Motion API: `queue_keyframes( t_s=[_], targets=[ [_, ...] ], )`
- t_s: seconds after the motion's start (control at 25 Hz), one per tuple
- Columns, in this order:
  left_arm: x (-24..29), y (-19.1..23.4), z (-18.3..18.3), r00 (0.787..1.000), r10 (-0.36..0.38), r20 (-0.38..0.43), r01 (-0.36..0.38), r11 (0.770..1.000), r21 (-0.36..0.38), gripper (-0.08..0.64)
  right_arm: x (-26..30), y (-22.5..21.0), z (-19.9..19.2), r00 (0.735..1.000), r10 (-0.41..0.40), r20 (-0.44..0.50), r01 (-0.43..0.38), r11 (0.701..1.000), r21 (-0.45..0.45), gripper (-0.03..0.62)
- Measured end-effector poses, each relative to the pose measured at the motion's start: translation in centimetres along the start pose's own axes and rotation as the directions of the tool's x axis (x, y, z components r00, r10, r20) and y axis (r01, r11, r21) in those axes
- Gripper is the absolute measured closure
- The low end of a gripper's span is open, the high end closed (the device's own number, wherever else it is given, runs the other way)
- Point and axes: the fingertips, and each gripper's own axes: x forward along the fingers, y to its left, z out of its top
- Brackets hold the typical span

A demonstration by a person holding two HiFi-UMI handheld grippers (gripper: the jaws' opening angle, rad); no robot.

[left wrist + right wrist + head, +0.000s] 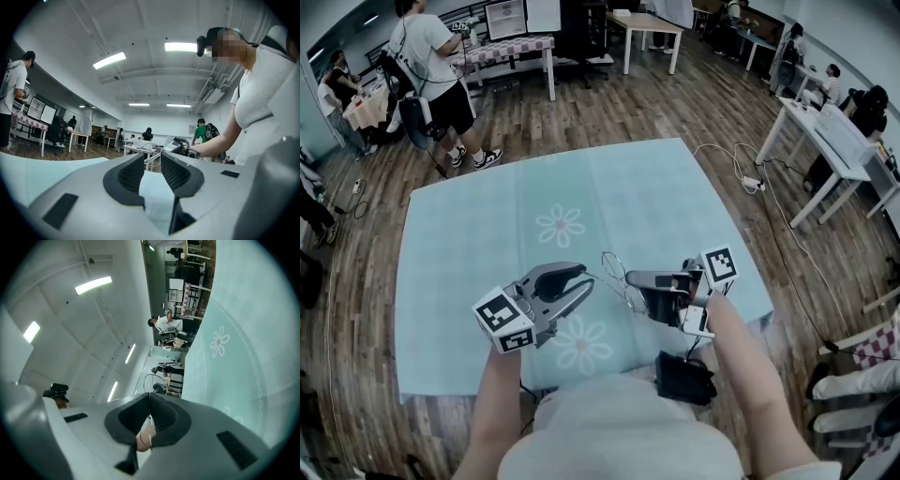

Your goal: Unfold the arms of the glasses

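Thin wire-rimmed glasses [617,272] hang above the pale teal flowered tablecloth [478,234], between my two grippers. My right gripper [630,279] is shut on the wire frame; in the right gripper view its pads [161,416] meet on the thin wire, and one lens ring [152,379] stands out beyond my right gripper [149,397]. My left gripper [584,281] faces it from the left, jaws apart. In the left gripper view a thin pale arm of the glasses [153,161] crosses just past my left gripper [152,164], with a clear gap between the pads. The right gripper [180,146] shows behind it.
The cloth-covered table [712,234] reaches well beyond the grippers. A black pouch [684,377] sits at its near edge by my body. A cable [741,169] lies on the wooden floor at the right. People and white tables [825,131] stand around the room.
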Motion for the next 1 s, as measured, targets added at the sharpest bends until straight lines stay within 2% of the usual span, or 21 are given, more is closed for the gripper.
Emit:
queue_keyframes(
  t_s=[0.32, 1.0],
  targets=[
    [-0.7, -0.1, 0.2, 1.000, 0.021, 0.009, -0.021, 1.000, 0.005, 0.477, -0.5, -0.6, 0.4, 0.998, -0.034, 0.056, 0.033, 0.999, 0.020, 0.581],
    [-1.6, -2.1, 0.9, 0.998, 0.020, -0.056, -0.013, 0.992, 0.127, 0.512, -3.1, -2.4, 2.5, 0.966, -0.121, 0.228, 0.105, 0.991, 0.082, 0.581]
  ],
)
